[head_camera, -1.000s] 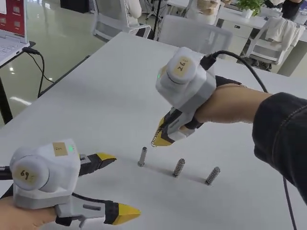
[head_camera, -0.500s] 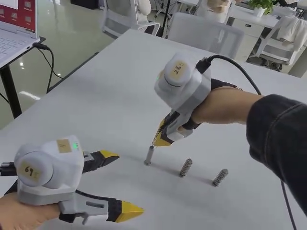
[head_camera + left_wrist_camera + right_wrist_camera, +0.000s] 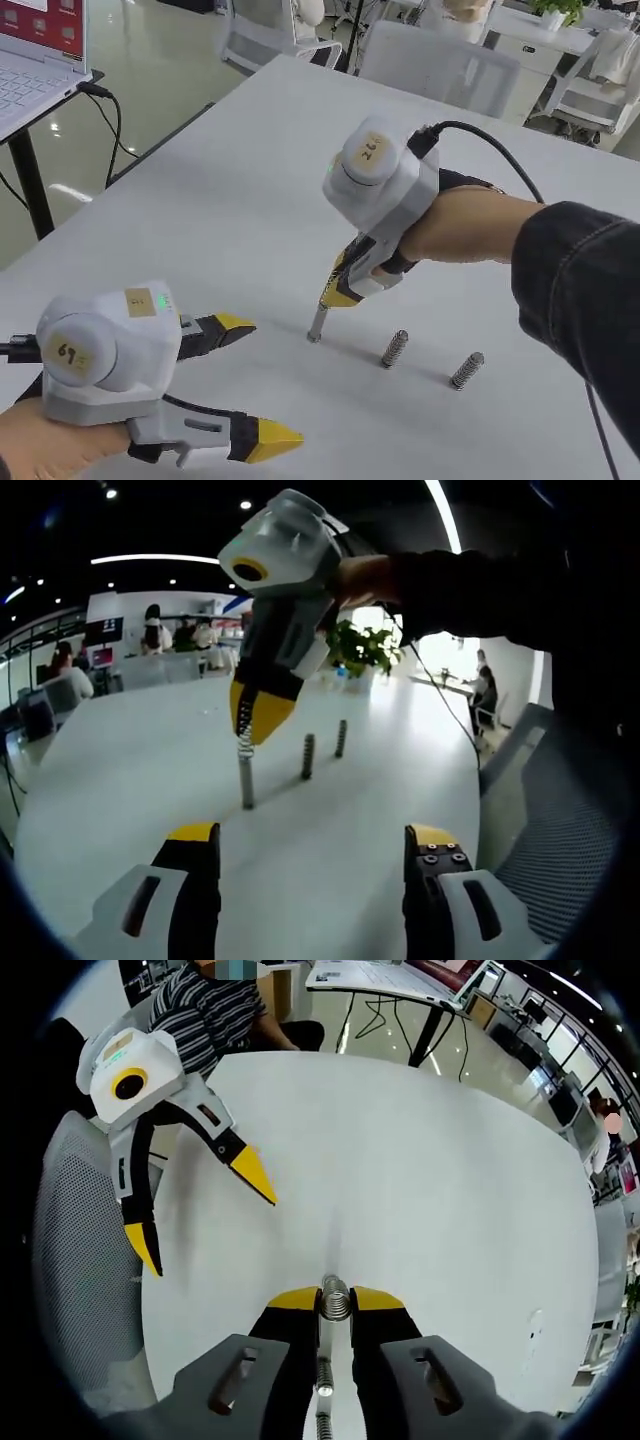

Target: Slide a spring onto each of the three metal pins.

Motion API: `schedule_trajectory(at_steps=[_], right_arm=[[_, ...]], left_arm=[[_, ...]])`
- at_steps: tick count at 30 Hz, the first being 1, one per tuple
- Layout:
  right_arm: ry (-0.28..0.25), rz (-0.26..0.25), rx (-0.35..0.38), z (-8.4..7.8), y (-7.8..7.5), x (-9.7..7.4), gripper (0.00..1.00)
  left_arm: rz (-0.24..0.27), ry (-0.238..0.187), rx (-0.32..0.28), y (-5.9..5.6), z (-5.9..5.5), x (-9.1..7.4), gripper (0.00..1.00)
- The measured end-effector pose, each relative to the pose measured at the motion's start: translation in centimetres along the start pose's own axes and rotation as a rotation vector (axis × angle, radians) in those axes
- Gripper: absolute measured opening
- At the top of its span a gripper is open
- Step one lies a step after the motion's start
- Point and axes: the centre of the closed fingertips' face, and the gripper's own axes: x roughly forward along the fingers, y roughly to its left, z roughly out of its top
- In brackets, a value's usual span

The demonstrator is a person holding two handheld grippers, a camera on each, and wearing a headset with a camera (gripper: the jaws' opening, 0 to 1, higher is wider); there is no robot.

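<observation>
Barely visible, a spring (image 3: 245, 738) sits pinched in the right claw (image 3: 335, 297) over one pin (image 3: 316, 326); the left claw (image 3: 265, 380) gapes wide.

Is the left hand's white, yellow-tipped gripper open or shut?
Open: on the left gripper, both jaws stand wide apart, nothing between them.

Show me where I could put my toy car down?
The far table, beyond the right gripper, is bare. It is crowded around the three pins and by the left gripper at the near edge.

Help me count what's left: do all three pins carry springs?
No; the third pin is bare, its spring held in the right hand-held gripper.
</observation>
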Motion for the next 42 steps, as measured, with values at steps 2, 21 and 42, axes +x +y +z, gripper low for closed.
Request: schedule_trajectory(at_steps=[2,21,42], right_arm=[[0.005,0.001,-0.003,-0.1,-0.1,0.2,0.08],[0.047,0.015,-0.003,-0.9,0.0,2.9,0.08],[0.057,0.028,0.020,-1.3,1.1,5.5,0.08]], left_arm=[[0.001,0.000,-0.002,0.0,0.0,0.0,0.70],[0.005,0.003,-0.019,0.1,-0.6,-0.3,0.68],[0.014,-0.001,-0.028,0.3,-0.9,-0.6,0.68]])
